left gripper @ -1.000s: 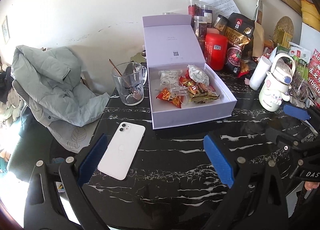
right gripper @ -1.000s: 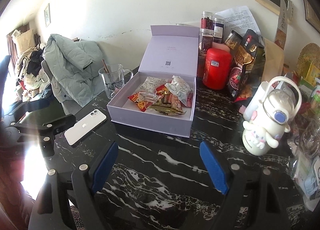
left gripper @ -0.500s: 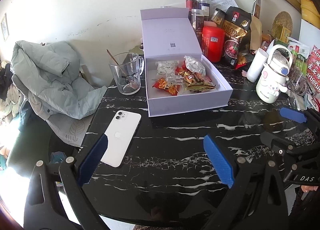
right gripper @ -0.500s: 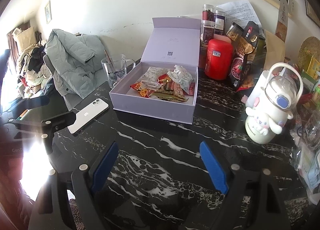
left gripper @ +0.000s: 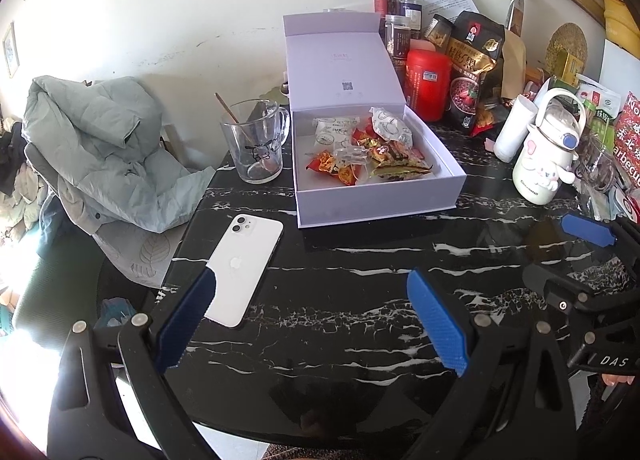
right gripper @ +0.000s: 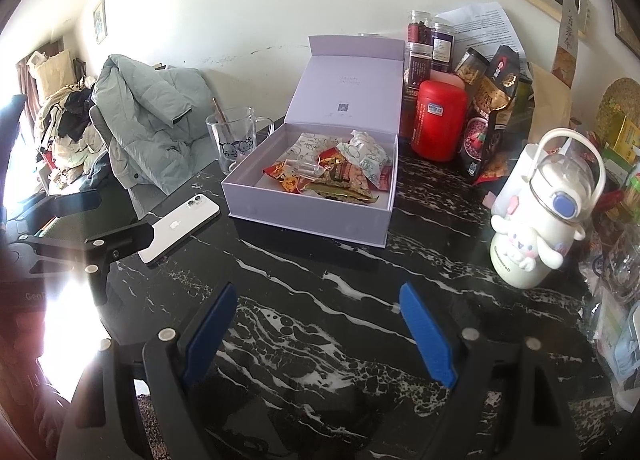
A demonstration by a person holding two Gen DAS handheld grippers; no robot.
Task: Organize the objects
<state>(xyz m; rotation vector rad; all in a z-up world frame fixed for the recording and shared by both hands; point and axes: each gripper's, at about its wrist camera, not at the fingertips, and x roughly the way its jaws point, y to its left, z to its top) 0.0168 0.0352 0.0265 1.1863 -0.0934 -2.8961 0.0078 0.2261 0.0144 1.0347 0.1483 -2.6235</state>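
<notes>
Currently, the black marble-patterned table [left gripper: 320,320] carries all items relevant to the organizing task. On it, the pale lilac cardboard gift box [left gripper: 376,195] stands with its hinged lid upright against the wall side, and a heap of wrapped snack packets [left gripper: 368,155] lies inside the tray. To the box's left stands the clear glass mug with a cartoon print [left gripper: 256,147], a thin stick leaning in it; nearer to me lies the white smartphone [left gripper: 244,264], face down, apart from the box. My left gripper [left gripper: 312,320] hovers low over the near table edge, jaws spread wide and empty, its left blue pad overlapping the phone's near corner in the wrist view. My right gripper [right gripper: 320,328] is likewise spread wide, holding nothing, above bare table in front of the box. Step assessment: the scene fits either an approach toward a loose item or a withdrawal after packets were placed; the pictures do not settle which. Any following grasp requires lowering one gripper squarely over its target with jaws at present width.
</notes>
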